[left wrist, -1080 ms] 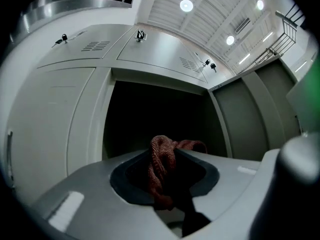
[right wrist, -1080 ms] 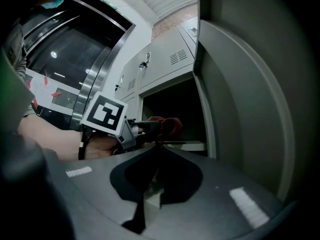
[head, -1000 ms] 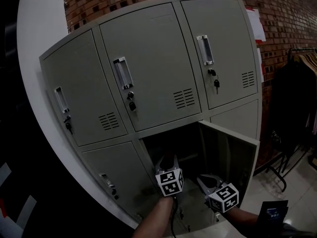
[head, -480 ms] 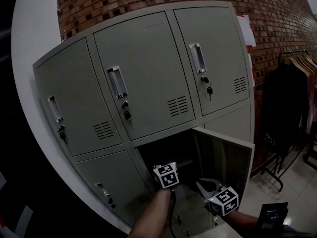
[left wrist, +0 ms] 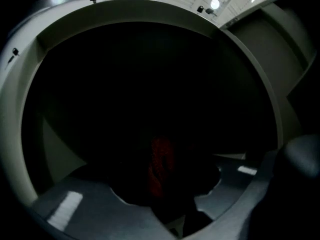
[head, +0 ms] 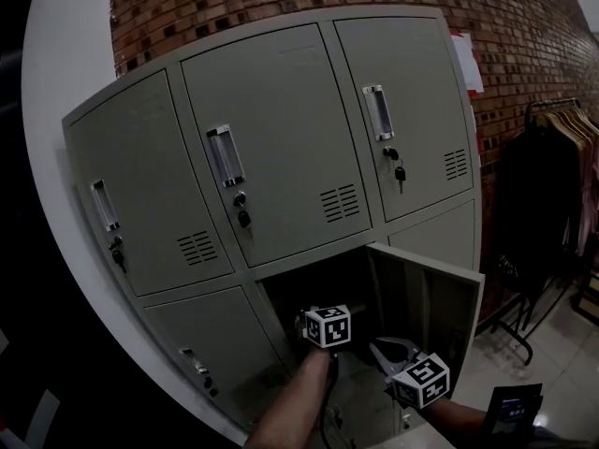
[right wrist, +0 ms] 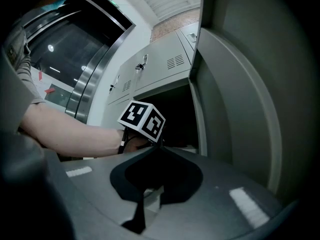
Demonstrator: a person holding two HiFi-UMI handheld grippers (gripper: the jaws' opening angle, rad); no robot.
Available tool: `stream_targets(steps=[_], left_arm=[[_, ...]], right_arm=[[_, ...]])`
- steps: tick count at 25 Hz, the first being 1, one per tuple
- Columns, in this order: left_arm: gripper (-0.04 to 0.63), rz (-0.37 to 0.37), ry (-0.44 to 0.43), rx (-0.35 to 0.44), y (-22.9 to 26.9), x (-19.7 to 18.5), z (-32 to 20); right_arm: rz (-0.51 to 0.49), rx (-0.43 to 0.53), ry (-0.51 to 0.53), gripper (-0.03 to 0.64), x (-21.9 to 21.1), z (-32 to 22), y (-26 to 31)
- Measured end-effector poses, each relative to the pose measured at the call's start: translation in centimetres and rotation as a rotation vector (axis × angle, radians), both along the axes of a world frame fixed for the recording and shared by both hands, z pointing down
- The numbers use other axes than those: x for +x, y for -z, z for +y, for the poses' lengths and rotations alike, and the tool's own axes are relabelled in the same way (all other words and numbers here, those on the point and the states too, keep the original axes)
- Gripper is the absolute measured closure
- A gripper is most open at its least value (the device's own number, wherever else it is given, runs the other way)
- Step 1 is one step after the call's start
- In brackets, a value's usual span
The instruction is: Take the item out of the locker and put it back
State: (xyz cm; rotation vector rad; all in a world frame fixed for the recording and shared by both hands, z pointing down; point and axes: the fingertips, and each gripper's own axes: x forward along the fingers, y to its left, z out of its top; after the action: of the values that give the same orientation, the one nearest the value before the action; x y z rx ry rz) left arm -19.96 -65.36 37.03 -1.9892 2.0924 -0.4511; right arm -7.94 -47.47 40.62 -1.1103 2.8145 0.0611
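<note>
The lower middle locker of the grey bank stands open, its door swung out to the right. My left gripper reaches level into the dark compartment; in the head view only its marker cube and a forearm show. Between its parted jaws sits a dim red item. The jaws have just been opening, and the dark hides whether the pads still press on the item. My right gripper hangs shut and empty outside, beside the door. Seen in its own view, my right gripper looks at the left gripper's cube.
Closed lockers with handles and hanging keys fill the bank against a brick wall. A white curved column stands to the left. A rack of dark clothes is at the right. A dark flat object lies low at right.
The left gripper's cube has moved further into the open locker and rolled, showing a different face. The right gripper has kept its place by the door.
</note>
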Motion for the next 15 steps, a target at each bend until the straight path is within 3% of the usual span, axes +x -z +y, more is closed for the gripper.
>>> stream_targets(steps=[7,10,15], left_arm=[[0.377,-0.237,0.004,-0.096,-2.2,1.7,-1.0],[0.365,-0.226,-0.006,-0.084,-2.2,1.8,-0.9],[0.27,-0.156,-0.055,-0.04,-1.6,2.2,-0.3]], right_arm=[[-0.009,-0.002,-0.013,0.626,0.4,-0.1,0.1],[-0.004,-0.001,-0.02,0.626,0.6,-0.1,0.0],[-0.006,-0.005,-0.022,0.626,0.7,0.0,-0.1]])
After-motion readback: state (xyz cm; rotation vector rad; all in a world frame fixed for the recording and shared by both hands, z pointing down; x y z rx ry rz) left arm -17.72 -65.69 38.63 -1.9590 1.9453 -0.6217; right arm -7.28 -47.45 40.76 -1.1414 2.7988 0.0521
